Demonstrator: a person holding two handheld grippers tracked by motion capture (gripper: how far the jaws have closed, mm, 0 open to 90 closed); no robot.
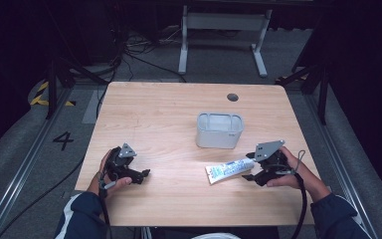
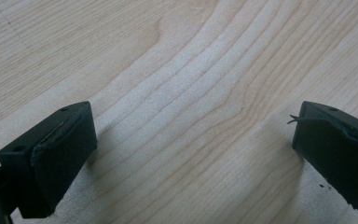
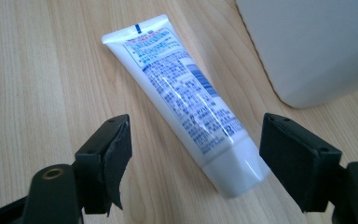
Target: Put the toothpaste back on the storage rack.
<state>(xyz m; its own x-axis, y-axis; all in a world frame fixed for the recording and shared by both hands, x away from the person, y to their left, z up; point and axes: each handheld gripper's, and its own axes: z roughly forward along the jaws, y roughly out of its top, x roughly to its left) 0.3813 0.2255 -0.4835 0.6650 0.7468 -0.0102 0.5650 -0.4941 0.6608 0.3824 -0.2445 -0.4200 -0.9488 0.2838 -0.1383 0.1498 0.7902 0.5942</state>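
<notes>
A white tube [image 1: 227,170] with blue print lies flat on the wooden table [image 1: 169,114], a little toward me from a white plastic bin [image 1: 219,130]. My right gripper [image 1: 249,172] hovers at the tube's cap end, its jaws open. In the right gripper view the tube [image 3: 186,105] runs away from the cap, which lies between the two pads [image 3: 294,158] without touching them. My left gripper [image 1: 144,174] rests low at the table's front left. Its jaws stand wide open over bare wood [image 2: 191,93].
The bin's corner [image 3: 307,42] shows close to the tube's right side. A round cable hole [image 1: 233,97] sits near the table's far edge. Behind the table stands a white frame [image 1: 224,30] on a grey floor with cables.
</notes>
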